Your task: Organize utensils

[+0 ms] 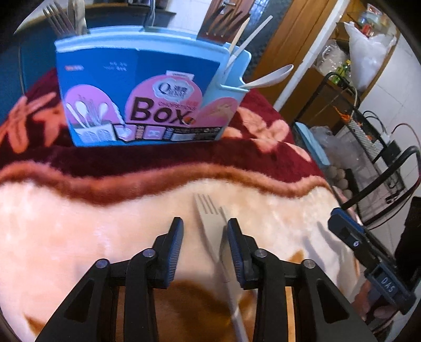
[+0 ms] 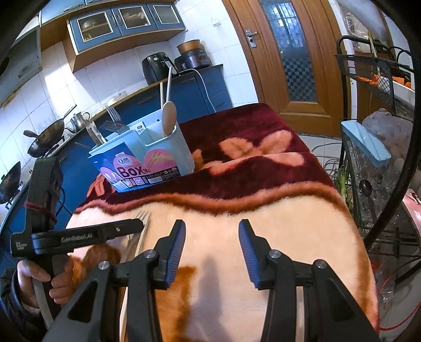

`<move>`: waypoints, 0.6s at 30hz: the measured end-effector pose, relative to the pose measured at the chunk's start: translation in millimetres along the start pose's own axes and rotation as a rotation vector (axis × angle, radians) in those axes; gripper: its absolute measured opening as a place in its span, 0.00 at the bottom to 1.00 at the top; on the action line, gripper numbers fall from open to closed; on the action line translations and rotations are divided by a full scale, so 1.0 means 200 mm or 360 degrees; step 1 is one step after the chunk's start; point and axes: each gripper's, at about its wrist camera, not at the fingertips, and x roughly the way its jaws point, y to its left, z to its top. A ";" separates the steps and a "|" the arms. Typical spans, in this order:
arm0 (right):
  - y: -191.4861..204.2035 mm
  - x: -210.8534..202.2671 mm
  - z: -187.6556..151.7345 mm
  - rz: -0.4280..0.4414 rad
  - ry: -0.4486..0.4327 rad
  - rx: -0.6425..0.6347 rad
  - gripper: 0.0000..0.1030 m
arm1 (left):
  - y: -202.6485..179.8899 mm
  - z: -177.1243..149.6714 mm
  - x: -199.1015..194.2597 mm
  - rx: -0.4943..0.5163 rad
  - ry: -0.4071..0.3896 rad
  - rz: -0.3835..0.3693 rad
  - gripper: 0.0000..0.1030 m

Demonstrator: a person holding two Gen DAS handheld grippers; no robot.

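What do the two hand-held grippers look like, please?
Both are black plastic with blue ribbed pads and silver pivot screws. The left gripper has a pistol-style handle with white lettering on its body and dark red cord wound round it. The right gripper looks the same, with white letters on a blue part.

It was a home kitchen. White tiles covered the wall, and blue glass-fronted cupboards in wooden frames hung above a blue counter. On the counter stood an air fryer and a cooker, its white cord hanging down. Two dark woks and a metal kettle sat by the stove at the left. A wooden door with patterned glass led out. A black wire rack held food and bags. A plush flowered blanket covered the table, where a utensil box stood.
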 end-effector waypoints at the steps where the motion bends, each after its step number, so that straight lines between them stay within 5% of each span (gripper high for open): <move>1: 0.01 0.00 0.00 0.0000 0.0002 -0.0007 0.44 | 0.00 0.01 0.01 -0.0008 0.0006 -0.0015 0.26; 5: 0.03 0.00 0.01 0.0000 0.0014 -0.0024 0.44 | 0.04 0.03 0.04 -0.0088 0.0037 -0.0150 0.05; 11: 0.09 0.02 0.01 0.0032 0.0064 -0.0062 0.44 | 0.04 0.02 -0.04 -0.0087 -0.0051 -0.0174 0.03; 18: 0.21 0.08 0.02 0.0106 0.0187 -0.0120 0.44 | 0.09 0.03 -0.28 -0.0044 -0.0303 -0.0072 0.03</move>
